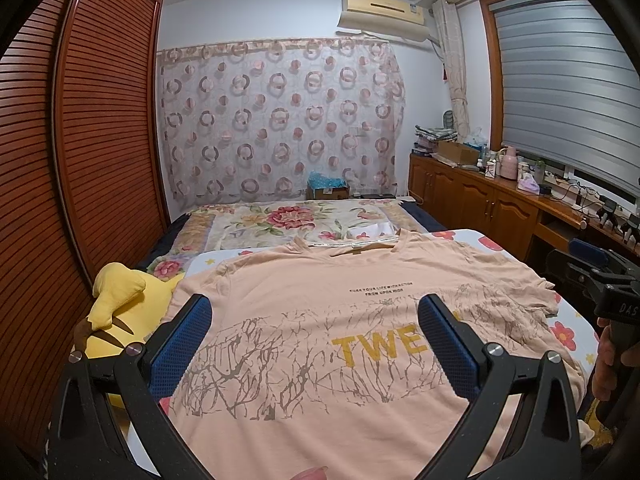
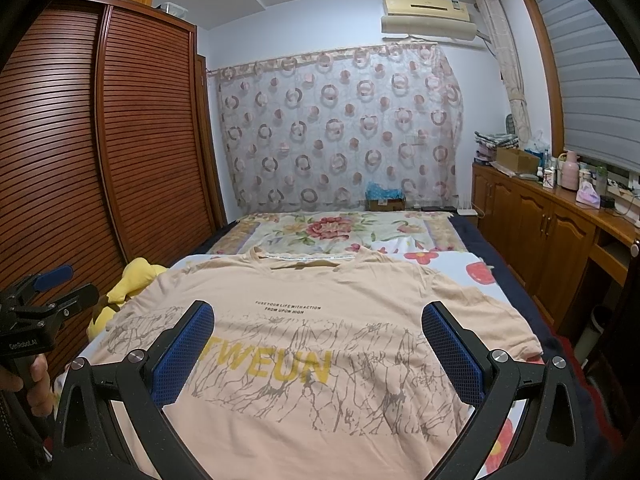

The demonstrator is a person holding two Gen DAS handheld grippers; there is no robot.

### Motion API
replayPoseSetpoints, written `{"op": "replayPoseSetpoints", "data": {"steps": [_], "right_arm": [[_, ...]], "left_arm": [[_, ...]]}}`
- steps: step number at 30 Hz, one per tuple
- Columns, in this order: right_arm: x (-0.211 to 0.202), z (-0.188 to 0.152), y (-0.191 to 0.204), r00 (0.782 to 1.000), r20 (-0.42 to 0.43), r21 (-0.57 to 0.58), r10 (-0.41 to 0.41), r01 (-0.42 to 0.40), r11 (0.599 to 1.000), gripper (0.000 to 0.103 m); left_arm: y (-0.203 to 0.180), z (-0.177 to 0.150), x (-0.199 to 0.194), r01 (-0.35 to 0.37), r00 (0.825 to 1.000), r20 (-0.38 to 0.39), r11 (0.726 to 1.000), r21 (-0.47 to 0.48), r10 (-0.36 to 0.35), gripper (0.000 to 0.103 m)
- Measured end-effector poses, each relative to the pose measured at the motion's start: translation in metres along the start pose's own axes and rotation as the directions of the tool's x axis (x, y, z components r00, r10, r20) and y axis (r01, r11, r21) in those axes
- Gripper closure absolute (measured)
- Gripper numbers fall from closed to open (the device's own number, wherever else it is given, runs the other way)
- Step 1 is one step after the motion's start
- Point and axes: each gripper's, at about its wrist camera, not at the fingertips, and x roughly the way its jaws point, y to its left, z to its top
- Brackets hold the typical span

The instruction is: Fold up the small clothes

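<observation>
Holding both grippers above the near hem of the shirt, I've got the left gripper (image 1: 316, 320) spread wide with nothing between its blue pads (image 1: 182, 354), and the right gripper (image 2: 318, 328) spread just as wide, also empty. Below and ahead of both lies the peach T-shirt (image 1: 320, 288), flat and face up on the bed (image 2: 476, 270), neckline at the far end, sleeves out to either side, yellow lettering (image 2: 276, 366) across the chest under the left fingers. Off to the left of my left gripper, a yellow plush toy (image 1: 124, 312) sits beside the shirt's sleeve. Beyond the collar there's a floral quilt (image 1: 288, 220), a slatted wardrobe (image 2: 120, 140) far left, wooden cabinets (image 2: 540, 220) far right.
</observation>
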Motion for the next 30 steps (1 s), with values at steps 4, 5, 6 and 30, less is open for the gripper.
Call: {"op": "replayPoseSetpoints", "data": {"steps": [4,5,6,30], "right_arm": [[0.0,0.0,0.0,1.0,-0.001,0.001,0.002,-0.002,1.0,0.0],[0.0,0.0,0.0,1.0,-0.001,0.001,0.002,-0.002,1.0,0.0],[0.001,0.0,0.0,1.0,-0.001,0.001,0.002,-0.002,1.0,0.0],[0.031,0.004,0.002,0.995,-0.043,0.004,0.087,-0.087,0.996,0.0]], "left_arm": [[-0.001,0.001,0.0,0.0,1.0,0.0,1.0,0.001,0.0,0.0],[-0.001,0.002,-0.001,-0.001,1.0,-0.001,1.0,0.002,0.001,0.0],[-0.001,0.002,-0.001,-0.001,1.0,0.0,1.0,0.001,0.001,0.0],[0.04,-0.016,0.02,-0.039,0.997,-0.067,0.998,-0.051,0.036,0.0]]}}
